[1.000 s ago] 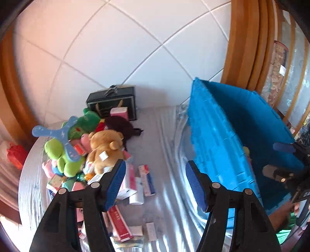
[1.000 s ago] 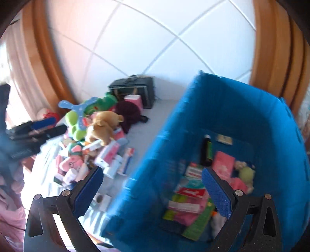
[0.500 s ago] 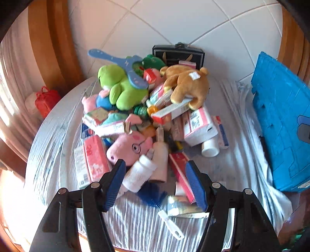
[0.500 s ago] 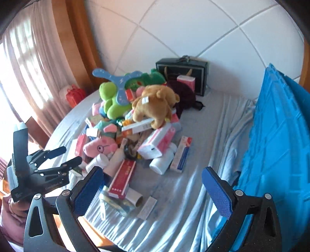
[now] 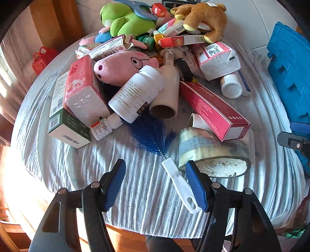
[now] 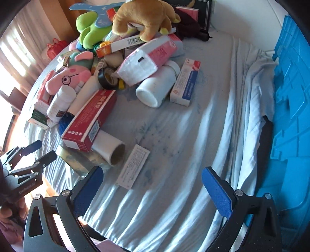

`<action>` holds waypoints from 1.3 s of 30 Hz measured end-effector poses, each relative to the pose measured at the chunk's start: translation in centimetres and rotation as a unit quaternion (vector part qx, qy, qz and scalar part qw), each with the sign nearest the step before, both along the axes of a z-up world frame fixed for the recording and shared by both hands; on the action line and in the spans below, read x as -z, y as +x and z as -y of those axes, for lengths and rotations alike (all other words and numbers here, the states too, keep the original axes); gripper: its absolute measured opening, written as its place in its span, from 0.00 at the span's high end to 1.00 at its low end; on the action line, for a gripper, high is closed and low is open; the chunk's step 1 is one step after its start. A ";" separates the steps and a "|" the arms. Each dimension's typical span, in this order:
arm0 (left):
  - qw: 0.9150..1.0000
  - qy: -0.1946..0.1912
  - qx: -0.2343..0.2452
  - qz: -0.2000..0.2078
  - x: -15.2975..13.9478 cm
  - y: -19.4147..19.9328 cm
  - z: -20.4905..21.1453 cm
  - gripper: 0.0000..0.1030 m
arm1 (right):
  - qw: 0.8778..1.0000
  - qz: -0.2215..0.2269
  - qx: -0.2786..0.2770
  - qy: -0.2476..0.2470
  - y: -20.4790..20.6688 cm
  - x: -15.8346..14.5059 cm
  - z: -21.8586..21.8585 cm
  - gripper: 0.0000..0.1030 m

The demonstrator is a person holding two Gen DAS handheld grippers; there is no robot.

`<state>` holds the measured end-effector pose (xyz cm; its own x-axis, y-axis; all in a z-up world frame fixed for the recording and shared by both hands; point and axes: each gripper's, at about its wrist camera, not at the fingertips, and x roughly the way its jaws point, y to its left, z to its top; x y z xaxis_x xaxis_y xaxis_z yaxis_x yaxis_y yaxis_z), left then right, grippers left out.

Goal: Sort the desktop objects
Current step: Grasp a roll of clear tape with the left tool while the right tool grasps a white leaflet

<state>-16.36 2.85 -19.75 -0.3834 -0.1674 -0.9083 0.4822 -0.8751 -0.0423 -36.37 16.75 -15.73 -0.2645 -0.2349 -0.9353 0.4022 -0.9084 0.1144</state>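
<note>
A pile of toys, boxes and bottles covers the cloth-covered table. My left gripper (image 5: 158, 184) is open and empty, low over the near table edge. A blue bottle brush with a white handle (image 5: 179, 183) lies just inside its right finger, and a clear tape roll (image 5: 211, 153) sits beside that. A white pill bottle (image 5: 135, 93) and a pink pig plush (image 5: 120, 66) lie beyond. My right gripper (image 6: 153, 191) is open and empty above the cloth, near a flat white box (image 6: 133, 165). The blue bin (image 6: 290, 108) stands at the right.
A long red box (image 6: 91, 118), a cardboard tube (image 6: 109, 147), a brown bear plush (image 6: 143, 17), a green plush (image 5: 126, 21) and pink tissue packs (image 5: 83, 91) fill the pile. The left gripper also shows in the right wrist view (image 6: 33, 155). The table edge is near.
Both grippers have dropped lower and closer to the pile. The left one now hangs just over the brush handle and tape roll. The right one has swung away from the bin.
</note>
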 end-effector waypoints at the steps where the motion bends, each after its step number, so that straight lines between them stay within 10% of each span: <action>1: 1.000 -0.001 0.010 0.002 0.2 -0.4 -0.3 0.39 | 1.000 0.003 0.002 -0.001 0.0 0.3 -0.2 0.00; 9: 0.996 -0.030 0.089 -0.004 0.4 -4.3 -3.7 0.40 | 0.998 0.047 0.028 -0.016 -0.4 2.6 -1.1 0.00; 12: 0.994 -0.044 0.098 -0.002 0.4 -4.9 -4.0 0.68 | 0.998 0.057 0.030 -0.019 -0.4 3.2 -1.0 0.01; 18: 0.995 -0.038 0.094 -0.010 0.2 -4.6 -2.6 0.81 | 0.996 0.079 0.035 -0.032 -0.6 4.1 0.0 0.46; 25: 0.994 -0.040 0.104 -0.014 0.5 -5.0 -2.1 0.83 | 0.993 0.107 0.034 -0.039 -1.3 6.0 2.3 0.50; 28: 0.993 -0.045 0.108 -0.017 0.4 -5.4 -2.1 0.85 | 0.995 0.096 0.029 -0.026 -1.4 6.0 3.1 0.72; 39: 0.989 -0.066 0.104 -0.076 -4.4 -5.3 -2.2 0.88 | 0.998 0.049 0.022 -0.038 -0.4 1.4 2.0 0.75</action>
<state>-21.63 5.00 -15.36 -0.5520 -0.1835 -0.8134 0.2871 -0.9577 0.0213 -36.76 14.70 -17.15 -0.1852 -0.2957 -0.9372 0.3451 -0.9125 0.2197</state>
